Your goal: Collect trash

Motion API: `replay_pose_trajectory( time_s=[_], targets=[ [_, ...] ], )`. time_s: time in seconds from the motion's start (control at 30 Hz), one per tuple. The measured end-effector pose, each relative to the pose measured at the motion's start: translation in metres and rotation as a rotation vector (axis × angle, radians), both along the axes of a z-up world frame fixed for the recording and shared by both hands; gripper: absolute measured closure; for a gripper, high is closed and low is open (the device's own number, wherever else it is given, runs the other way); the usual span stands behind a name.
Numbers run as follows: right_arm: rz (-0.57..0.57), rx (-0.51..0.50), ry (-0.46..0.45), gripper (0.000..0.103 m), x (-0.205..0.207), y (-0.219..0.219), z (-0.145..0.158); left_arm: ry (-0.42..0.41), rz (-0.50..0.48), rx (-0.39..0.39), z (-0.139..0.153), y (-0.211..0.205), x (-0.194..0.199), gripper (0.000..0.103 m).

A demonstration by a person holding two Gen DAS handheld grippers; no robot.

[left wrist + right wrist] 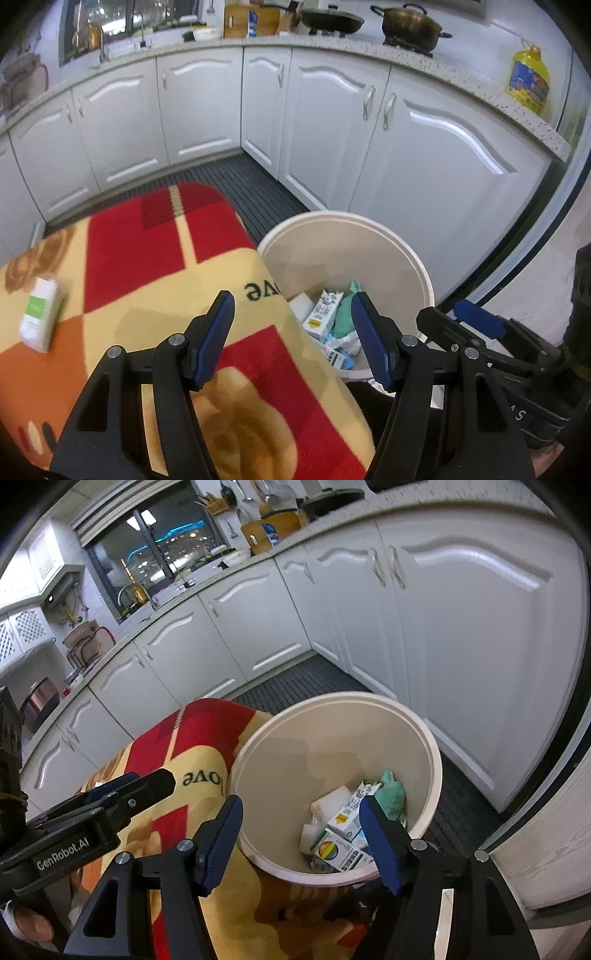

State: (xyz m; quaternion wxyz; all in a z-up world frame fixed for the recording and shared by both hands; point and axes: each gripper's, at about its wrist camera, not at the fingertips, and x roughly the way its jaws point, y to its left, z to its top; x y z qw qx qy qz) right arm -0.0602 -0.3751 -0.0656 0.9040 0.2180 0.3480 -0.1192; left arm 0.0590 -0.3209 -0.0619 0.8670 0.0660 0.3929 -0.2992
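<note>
**Kitchen trash round: items recorded around the bin**

White cabinets (207, 103) stood behind the bin (369, 709). A red-and-yellow blanket (155, 258) lay against its rim. Cartons (345, 819) and a green wad (393, 797) sat inside it. A small white box (38, 314) lay on the blanket, well apart. Left gripper (291, 339) and right gripper (301, 840) gaped wide above the bin, empty.

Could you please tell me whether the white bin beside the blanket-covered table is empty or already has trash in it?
It has trash in it: the white bin holds cartons and a crumpled green item at the bottom, well below its rim.
</note>
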Motion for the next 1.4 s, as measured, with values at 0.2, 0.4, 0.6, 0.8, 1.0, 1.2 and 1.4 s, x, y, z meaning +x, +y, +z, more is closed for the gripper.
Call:
replay_pose_trajectory(
  time_s=[0.2, 0.4, 0.6, 0.8, 1.0, 1.2, 1.4],
  targets=[
    [-0.01, -0.069, -0.039, 0.031, -0.008, 0.019, 0.025, -0.05, 0.029, -0.033, 0.018, 0.021, -0.013, 0.038],
    [-0.013, -0.113, -0.069, 0.026, -0.012, 0.034, 0.045, -0.118, 0.058, -0.049, 0.036, 0.038, -0.025, 0.038],
    [-0.018, -0.166, -0.078, 0.021, -0.014, 0.049, 0.058, -0.175, 0.074, -0.065, 0.053, 0.053, -0.036, 0.038],
    [-0.026, -0.218, -0.092, 0.016, -0.019, 0.059, 0.072, -0.203, 0.074, -0.104, 0.064, 0.063, -0.045, 0.038],
    [-0.032, -0.265, -0.116, 0.012, -0.025, 0.07, 0.082, -0.218, 0.075, -0.116, 0.073, 0.069, -0.05, 0.038],
    [-0.035, -0.28, -0.139, 0.011, -0.03, 0.076, 0.09, -0.241, 0.081, -0.126, 0.08, 0.074, -0.057, 0.038],
    [-0.042, -0.298, -0.159, 0.01, -0.035, 0.081, 0.097, -0.258, 0.082, -0.139, 0.084, 0.079, -0.064, 0.038]
  ],
)
